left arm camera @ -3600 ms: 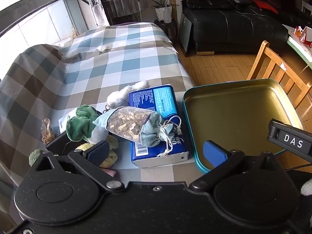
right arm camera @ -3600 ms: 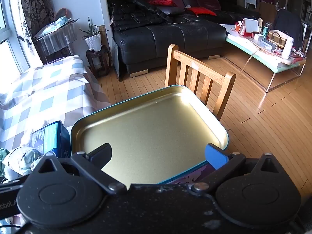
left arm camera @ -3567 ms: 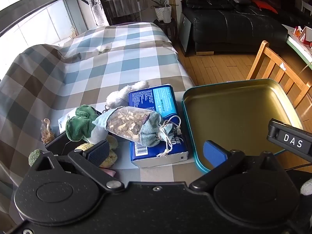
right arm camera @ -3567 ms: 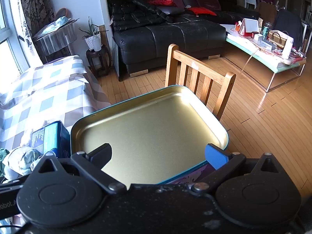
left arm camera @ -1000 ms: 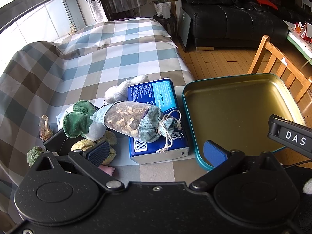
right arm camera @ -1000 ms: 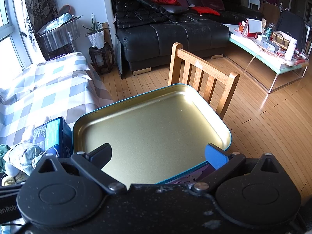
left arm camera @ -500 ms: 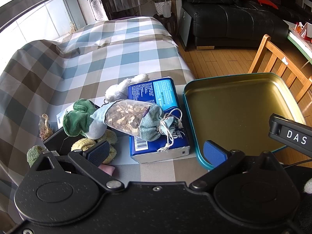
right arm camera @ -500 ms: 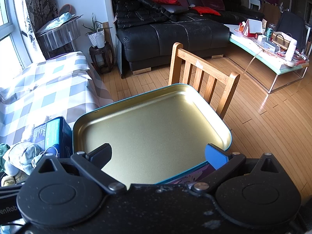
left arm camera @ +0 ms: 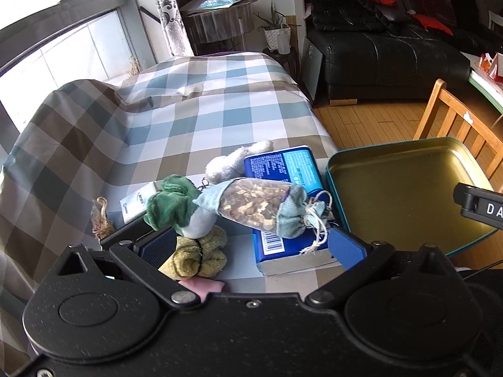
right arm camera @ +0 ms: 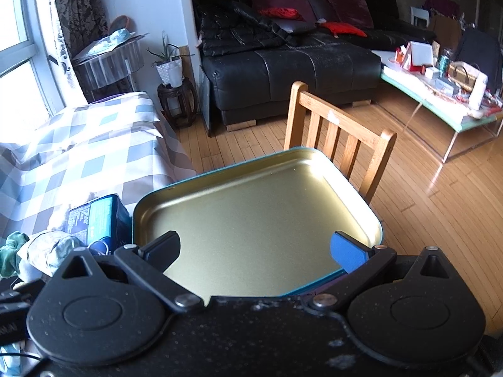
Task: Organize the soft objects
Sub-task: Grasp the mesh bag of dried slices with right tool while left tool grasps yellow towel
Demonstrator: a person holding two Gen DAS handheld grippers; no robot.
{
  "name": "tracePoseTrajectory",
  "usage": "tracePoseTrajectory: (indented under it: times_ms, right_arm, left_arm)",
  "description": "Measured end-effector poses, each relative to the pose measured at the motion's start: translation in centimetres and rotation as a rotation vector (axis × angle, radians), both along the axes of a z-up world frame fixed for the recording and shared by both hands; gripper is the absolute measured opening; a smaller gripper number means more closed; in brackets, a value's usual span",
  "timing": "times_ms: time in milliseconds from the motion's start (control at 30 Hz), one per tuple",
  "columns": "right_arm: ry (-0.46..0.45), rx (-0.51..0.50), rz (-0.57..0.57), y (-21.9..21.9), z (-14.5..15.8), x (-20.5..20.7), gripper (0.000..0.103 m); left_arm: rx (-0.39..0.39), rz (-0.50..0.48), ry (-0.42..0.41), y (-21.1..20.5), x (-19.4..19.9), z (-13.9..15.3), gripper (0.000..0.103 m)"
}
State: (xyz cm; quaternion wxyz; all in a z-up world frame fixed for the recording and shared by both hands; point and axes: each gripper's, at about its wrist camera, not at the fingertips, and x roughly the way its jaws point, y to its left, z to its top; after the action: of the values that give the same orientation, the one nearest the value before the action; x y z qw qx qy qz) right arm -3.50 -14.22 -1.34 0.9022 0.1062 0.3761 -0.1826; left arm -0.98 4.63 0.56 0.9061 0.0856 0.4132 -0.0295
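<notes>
A pile of soft things lies on the checked tablecloth (left arm camera: 195, 119). A mesh sachet of wood chips (left arm camera: 264, 207) rests across a blue tissue pack (left arm camera: 286, 169). Left of it are a green plush piece (left arm camera: 169, 204), a grey plush toy (left arm camera: 232, 163) and a yellow rolled cloth (left arm camera: 198, 257). An empty gold tin tray (left arm camera: 405, 194) with a teal rim stands to the right; it also fills the right wrist view (right arm camera: 257, 220). My left gripper (left arm camera: 251, 245) is open just before the pile. My right gripper (right arm camera: 254, 251) is open over the tray's near edge.
A wooden chair (right arm camera: 339, 138) stands behind the tray at the table's right edge. A small white packet (left arm camera: 138, 201) and a dried straw bundle (left arm camera: 100, 220) lie left of the pile. A black sofa (right arm camera: 283, 62) and a glass coffee table (right arm camera: 440, 94) stand beyond.
The left gripper has moved slightly forward toward the pile, so the soft things look closer. The right gripper has shifted a little. Both stay open.
</notes>
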Motion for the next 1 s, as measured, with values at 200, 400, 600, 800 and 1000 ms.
tracePoseTrajectory:
  times_ms: [200, 400, 600, 800, 1000]
  right_arm:
    - [-0.1, -0.113, 0.05, 1.9, 1.2, -0.9, 0.102]
    - [-0.19, -0.168, 0.08, 3.1, 2.4, -1.4, 0.102]
    - [-0.238, -0.217, 0.076, 5.1, 2.5, -1.5, 0.102]
    - [-0.183, -0.205, 0.185, 7.9, 2.0, -0.3, 0.102]
    - [-0.092, -0.148, 0.397, 11.7, 0.6, 1.5, 0.099]
  left_arm:
    - [-0.059, 0.08, -0.013, 4.7, 0.8, 1.0, 0.1]
    - [-0.083, 0.219, -0.072, 9.5, 2.0, 1.5, 0.1]
    - [-0.077, 0.265, -0.07, 12.5, 3.3, 0.9, 0.1]
    - [-0.093, 0.3, -0.025, 14.5, 4.1, -0.4, 0.1]
    - [-0.134, 0.34, 0.015, 16.2, 5.2, -1.4, 0.09]
